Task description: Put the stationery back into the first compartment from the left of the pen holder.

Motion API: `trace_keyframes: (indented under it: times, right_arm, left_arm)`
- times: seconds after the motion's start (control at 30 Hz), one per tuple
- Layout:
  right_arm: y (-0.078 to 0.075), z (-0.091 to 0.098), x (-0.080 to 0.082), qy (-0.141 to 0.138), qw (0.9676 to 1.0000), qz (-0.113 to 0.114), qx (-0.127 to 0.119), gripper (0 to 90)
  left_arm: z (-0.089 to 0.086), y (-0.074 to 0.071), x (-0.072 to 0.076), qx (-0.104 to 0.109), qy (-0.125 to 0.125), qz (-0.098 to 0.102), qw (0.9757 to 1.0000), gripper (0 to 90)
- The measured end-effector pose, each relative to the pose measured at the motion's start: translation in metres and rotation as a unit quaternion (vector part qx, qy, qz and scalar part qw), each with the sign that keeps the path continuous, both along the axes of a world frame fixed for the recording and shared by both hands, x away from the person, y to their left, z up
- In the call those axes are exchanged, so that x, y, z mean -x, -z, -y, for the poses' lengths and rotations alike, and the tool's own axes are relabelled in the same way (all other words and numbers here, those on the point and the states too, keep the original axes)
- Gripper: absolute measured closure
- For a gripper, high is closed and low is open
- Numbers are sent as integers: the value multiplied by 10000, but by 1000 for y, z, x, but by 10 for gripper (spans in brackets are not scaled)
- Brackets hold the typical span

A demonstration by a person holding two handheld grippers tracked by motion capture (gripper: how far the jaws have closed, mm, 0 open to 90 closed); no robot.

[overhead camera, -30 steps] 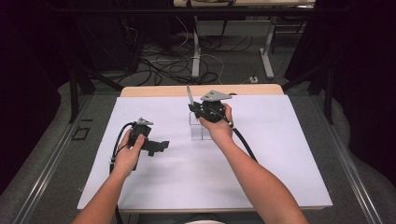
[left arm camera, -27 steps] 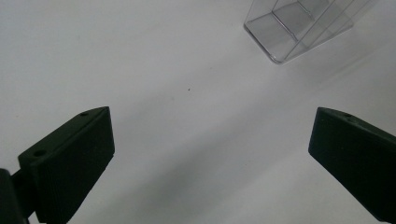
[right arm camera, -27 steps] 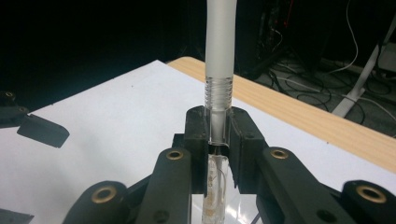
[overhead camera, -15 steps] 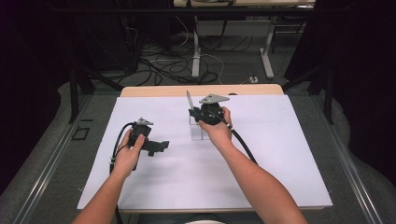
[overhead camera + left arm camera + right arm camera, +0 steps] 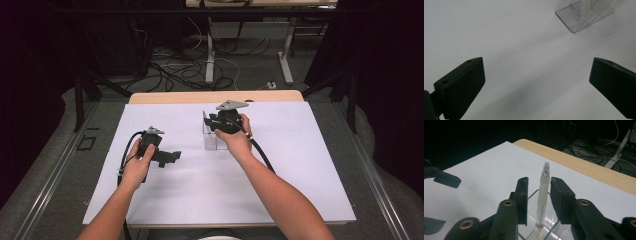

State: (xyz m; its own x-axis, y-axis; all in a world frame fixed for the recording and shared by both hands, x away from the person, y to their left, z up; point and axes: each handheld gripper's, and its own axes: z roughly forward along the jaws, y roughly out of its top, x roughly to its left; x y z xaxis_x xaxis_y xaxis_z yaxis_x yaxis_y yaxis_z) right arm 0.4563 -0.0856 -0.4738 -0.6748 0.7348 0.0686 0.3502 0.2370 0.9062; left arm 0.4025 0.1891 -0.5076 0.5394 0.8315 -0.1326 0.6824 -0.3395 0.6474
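Pen stands upright in the clear holder, between the right tool's just-opening, non-touching jaws; left tool gapes wide, empty, farther off

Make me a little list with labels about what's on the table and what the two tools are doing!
Table cover: white sheet
Holder: clear plastic box, standing on the sheet
In holder: frosted white pen, upright
Right tool: jaws either side of the pen, small gaps showing, have just been opening
Left tool: jaws wide apart above bare sheet, nothing between them
Far edge: light wooden tabletop
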Motion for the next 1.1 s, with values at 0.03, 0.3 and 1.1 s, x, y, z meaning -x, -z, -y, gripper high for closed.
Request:
trace_keyframes:
  times: [0.03, 0.3, 1.1]
  right_arm:
    - [-2, 2, 2, 46, 10000, 4, 11, 606]
    - [-13, 23, 18, 102, 9999, -89, -9, 473]
    - [5, 104, 67, 954, 9929, -681, 183, 0]
  left_arm:
    - [0, 0, 0, 6, 16, 1, 10000, 2]
    - [-3, -1, 0, 29, -35, 19, 10000, 2]
    - [-3, -2, -2, 63, -128, 84, 9999, 3]
